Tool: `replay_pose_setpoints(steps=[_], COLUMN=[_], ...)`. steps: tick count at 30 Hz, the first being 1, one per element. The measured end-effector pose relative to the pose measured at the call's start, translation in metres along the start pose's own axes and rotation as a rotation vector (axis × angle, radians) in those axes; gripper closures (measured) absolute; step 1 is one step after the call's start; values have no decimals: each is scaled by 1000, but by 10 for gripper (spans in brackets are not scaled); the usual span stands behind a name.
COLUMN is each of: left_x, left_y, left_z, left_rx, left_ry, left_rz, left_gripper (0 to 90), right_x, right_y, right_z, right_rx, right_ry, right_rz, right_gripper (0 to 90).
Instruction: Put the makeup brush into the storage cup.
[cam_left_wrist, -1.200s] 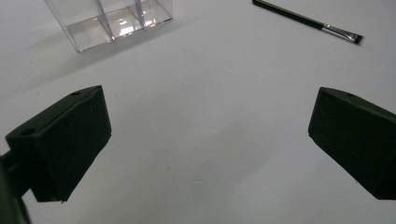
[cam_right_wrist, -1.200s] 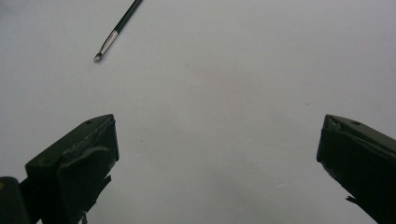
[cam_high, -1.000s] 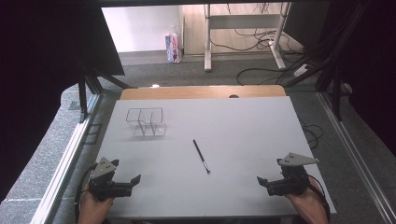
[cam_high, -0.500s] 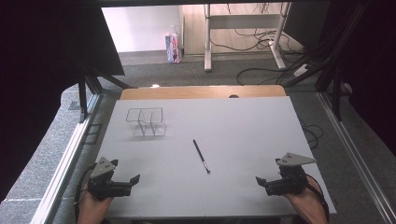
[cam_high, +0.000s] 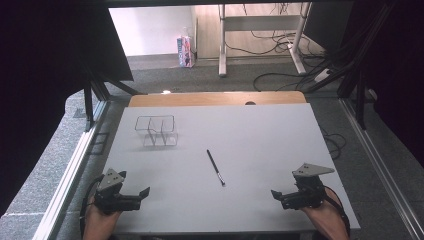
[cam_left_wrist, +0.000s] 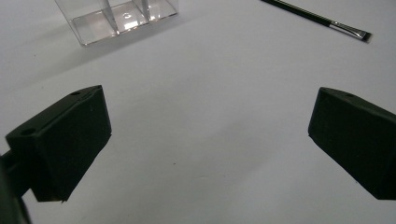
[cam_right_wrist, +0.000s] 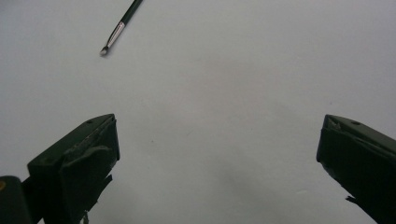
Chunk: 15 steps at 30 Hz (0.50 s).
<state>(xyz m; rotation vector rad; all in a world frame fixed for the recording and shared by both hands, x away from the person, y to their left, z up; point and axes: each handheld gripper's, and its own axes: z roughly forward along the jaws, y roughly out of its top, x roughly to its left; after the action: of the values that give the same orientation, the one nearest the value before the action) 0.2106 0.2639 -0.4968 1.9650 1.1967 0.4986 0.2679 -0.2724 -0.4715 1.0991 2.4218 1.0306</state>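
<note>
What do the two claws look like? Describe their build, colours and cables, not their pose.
Each is a black hand-held unit. The left claw and right claw each carry a grey three-cornered plate on top, and a dark cable loops from each at the hand. In the gripper views the jaws are chunky black blocks with small holes near their tips; the right claw's pads look scuffed.

Evenly lit from above, soft and fairly dim, with a cool grey cast over the white rectangular bench (cam_high: 260, 145). Dark, near-black surroundings at left and right of the high view; brighter daylight on the floor beyond. Small glints on the clear plastic divided box (cam_left_wrist: 119, 18). Faint, diffuse shadows only. Sharp on the thin black make-up brush (cam_right_wrist: 119, 28); slight softness and grain on the near black claws.
</note>
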Motion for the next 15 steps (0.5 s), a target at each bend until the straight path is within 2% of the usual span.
replay_pose_setpoints(steps=[4, 10, 15], left_x=[-1, 0, -1], left_y=[0, 0, 0], left_z=[0, -1, -2], left_rx=[-1, -9, -5], left_ry=[7, 11, 12], left_rz=[3, -7, -5], left_gripper=[0, 0, 0], right_x=[3, 3, 2], right_y=[4, 10, 14], right_z=[0, 0, 1], right_rx=[4, -12, 5], right_ry=[-11, 4, 9], right_rz=[-20, -2, -3], right_gripper=[0, 0, 0])
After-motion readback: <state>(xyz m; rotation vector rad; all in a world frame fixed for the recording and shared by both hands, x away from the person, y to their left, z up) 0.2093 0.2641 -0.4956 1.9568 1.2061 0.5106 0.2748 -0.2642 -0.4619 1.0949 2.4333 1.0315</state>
